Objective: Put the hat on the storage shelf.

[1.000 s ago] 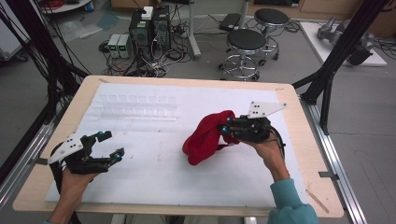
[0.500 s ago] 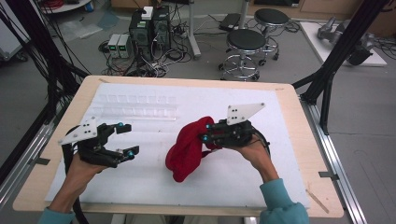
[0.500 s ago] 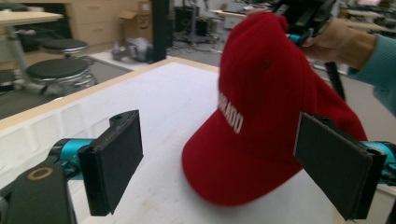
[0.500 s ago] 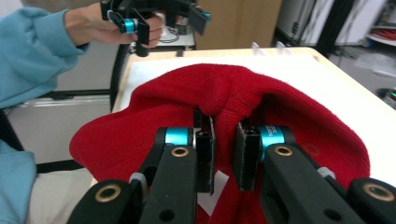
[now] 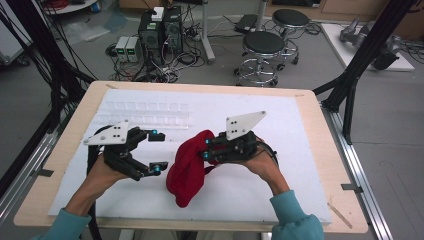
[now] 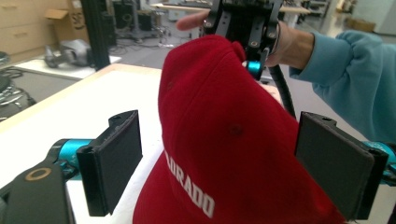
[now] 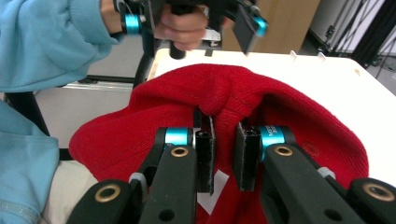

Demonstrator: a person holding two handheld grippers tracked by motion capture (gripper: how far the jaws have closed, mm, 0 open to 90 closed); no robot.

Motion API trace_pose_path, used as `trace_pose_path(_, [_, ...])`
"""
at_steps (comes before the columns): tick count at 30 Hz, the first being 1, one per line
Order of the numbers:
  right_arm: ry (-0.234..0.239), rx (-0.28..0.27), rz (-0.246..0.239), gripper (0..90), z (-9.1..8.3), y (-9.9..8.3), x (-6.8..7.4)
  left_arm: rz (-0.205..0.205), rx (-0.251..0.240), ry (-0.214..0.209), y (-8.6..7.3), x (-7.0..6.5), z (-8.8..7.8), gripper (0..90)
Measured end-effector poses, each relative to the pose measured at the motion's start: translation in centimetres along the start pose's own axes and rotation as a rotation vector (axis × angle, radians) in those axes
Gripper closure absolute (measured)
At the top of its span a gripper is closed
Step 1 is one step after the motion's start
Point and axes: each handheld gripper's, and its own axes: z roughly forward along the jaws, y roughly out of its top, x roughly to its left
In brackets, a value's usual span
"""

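Note:
A red hat [image 5: 187, 170] with white lettering hangs over the middle of the white mat [image 5: 300, 125], its lower end on the mat. My right gripper [image 5: 206, 149] is shut on a fold at the hat's top. In the right gripper view its pads [image 7: 204, 149] pinch the red hat [image 7: 224, 93] between them. My left gripper [image 5: 158, 152] stands open just left of the hat. The left gripper view has the hat [image 6: 224, 140] close in front of its spread jaws, apart from both pads [image 6: 116, 163], with the right gripper [image 6: 252, 51] above it.
A clear plastic rack [image 5: 145, 112] lies on the mat at the back left. The wooden table edge [image 5: 320, 130] borders the mat. Stools [image 5: 262, 47] and computer cases [image 5: 160, 30] stand on the floor beyond. Black frame posts [image 5: 360, 65] rise at the right.
My right gripper has carried the hat leftward toward the table's middle. My left gripper has moved right and forward, closing in on the hat with its jaws open.

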Motion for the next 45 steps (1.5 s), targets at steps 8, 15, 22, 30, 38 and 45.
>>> trace_pose_path(8, [0.033,0.002,-0.026,81.6,0.3,0.3,0.2,-0.025,0.041,-0.056,-0.6,0.5,2.3,14.8])
trace_pose_path(15, [0.062,-0.008,-0.047,81.4,1.0,0.4,0.0,-0.056,0.061,-0.093,-1.3,0.4,3.5,16.0])
trace_pose_path(22, [0.063,-0.012,-0.056,81.3,1.4,0.5,-0.1,-0.082,0.060,-0.125,-2.2,0.3,3.8,25.6])
trace_pose_path(30, [0.074,-0.004,-0.058,81.2,1.8,0.7,0.1,-0.112,0.086,-0.098,-2.3,-0.3,3.5,64.1])
trace_pose_path(38, [0.075,-0.004,-0.044,75.9,2.3,0.8,0.2,-0.117,0.113,-0.047,-2.0,-0.8,2.8,81.7])
trace_pose_path(45, [0.002,-0.024,-0.006,27.0,2.3,0.7,0.3,-0.118,0.114,-0.005,-2.1,-1.0,2.4,81.8])
